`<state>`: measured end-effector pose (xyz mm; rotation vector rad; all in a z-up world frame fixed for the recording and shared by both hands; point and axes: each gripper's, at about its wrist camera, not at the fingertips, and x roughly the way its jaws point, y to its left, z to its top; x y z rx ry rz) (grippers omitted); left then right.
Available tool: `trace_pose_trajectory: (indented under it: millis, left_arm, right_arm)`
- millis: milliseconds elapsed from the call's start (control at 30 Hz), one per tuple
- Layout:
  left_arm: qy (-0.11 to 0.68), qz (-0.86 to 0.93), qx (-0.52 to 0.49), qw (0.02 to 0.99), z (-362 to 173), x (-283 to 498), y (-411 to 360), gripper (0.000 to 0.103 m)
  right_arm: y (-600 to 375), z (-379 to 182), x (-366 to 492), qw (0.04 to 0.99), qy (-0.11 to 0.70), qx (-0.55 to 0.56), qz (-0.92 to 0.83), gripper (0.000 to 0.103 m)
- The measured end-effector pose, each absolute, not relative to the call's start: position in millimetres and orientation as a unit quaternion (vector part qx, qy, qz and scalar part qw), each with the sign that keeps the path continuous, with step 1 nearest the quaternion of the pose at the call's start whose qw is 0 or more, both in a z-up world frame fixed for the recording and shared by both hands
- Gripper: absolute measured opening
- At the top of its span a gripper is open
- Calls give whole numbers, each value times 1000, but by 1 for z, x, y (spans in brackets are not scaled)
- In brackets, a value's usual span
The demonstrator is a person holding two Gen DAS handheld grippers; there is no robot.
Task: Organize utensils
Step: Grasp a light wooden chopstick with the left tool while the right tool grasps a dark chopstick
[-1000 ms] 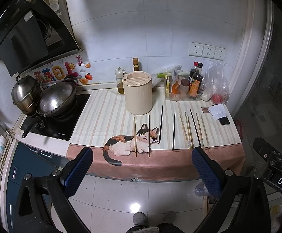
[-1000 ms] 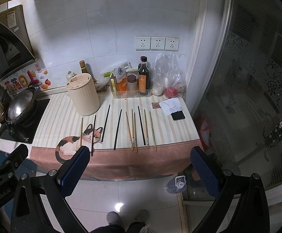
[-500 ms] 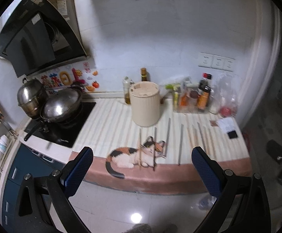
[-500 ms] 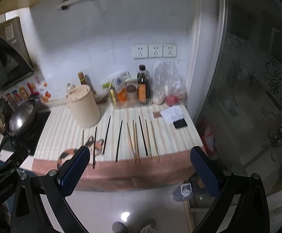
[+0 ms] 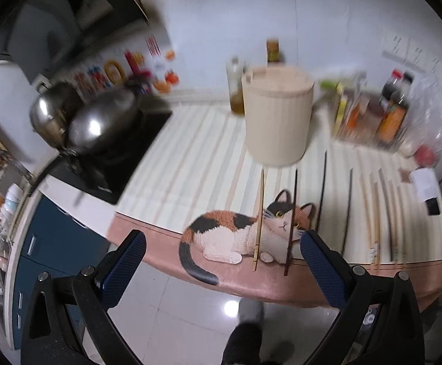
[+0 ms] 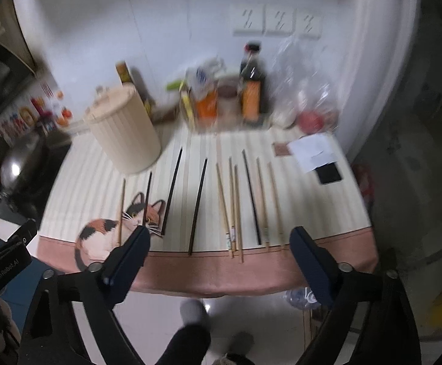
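— What step are we watching here?

— The very start, I'd say. Both tools are coming down toward the near edge of the counter, and nothing is being carried. On the left, the left gripper (image 5: pixel 222 263) is hanging spread wide and empty, in front of the cat picture (image 5: pixel 239 232) on the striped mat (image 5: pixel 190 158). A pale chopstick (image 5: pixel 259 219) and a dark chopstick (image 5: pixel 291 222) are lying across that cat, their near ends between the fingers in view but not touched.

— And the holder?

— The cream chopstick holder (image 6: pixel 123 130) is standing upright at the far left of the mat, lid on, just beyond those two sticks.

— The other tool?

— The right gripper (image 6: pixel 219 252) is open too, its jaws having just been narrowing a little with nothing between them. The remaining chopsticks (image 6: pixel 236 203) are lying in a loose row, pointing near to far, right of the cat.

— So what's next?

— Probably lowering onto one stick's near end, closing on that thin shaft squarely, then carrying it to the holder.

— Any writing?

— Only white lettering on the left tool's body (image 6: pixel 5 270), seen at the left edge; it's too blurred to read surely. The bottle labels (image 6: pixel 251 100) at the far side are smeared.
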<state>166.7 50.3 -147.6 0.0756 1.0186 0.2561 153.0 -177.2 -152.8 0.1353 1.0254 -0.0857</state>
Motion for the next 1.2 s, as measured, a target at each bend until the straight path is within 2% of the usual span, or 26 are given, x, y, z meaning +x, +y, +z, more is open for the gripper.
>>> trace_pose_trajectory:
  millis: [100, 267, 333, 367, 400, 433, 500, 600, 933, 1067, 1100, 1200]
  left_arm:
    - [515, 111, 46, 849, -183, 198, 56, 101]
    - [567, 73, 52, 819, -240, 253, 61, 73]
    - [588, 57, 47, 805, -262, 275, 62, 70]
    - [595, 49, 46, 801, -269, 283, 63, 69]
    - [601, 43, 49, 797, -280, 293, 61, 68]
    - [608, 39, 53, 791, -289, 300, 60, 66]
    - [625, 27, 57, 778, -309, 316, 59, 47]
    - [649, 16, 49, 759, -333, 332, 62, 39]
    - [667, 7, 53, 743, -361, 355, 63, 36]
    - [670, 3, 50, 741, -367, 359, 63, 21]
    - [668, 2, 52, 742, -368, 361, 62, 12]
    - [665, -6, 52, 745, -368, 359, 63, 6]
  right_arm:
    - [-160, -198, 185, 851, 519, 65, -39, 87]
    - [-144, -256, 242, 822, 563, 61, -51, 78]
    - [-140, -282, 265, 806, 587, 65, -52, 70]
    - [-138, -294, 275, 797, 598, 65, -53, 70]
    - [-138, -302, 279, 790, 607, 66, -52, 66]
    - [-137, -315, 288, 780, 619, 71, -48, 56]
    - [-137, -336, 301, 761, 642, 84, -41, 46]
    - [-142, -359, 316, 742, 660, 105, -46, 40]
    - [-145, -395, 357, 713, 691, 105, -61, 39]
    - [-140, -404, 366, 705, 700, 96, -66, 40]
    - [-138, -404, 367, 705, 700, 92, -68, 36]
    - [-130, -404, 368, 704, 703, 65, -76, 24]
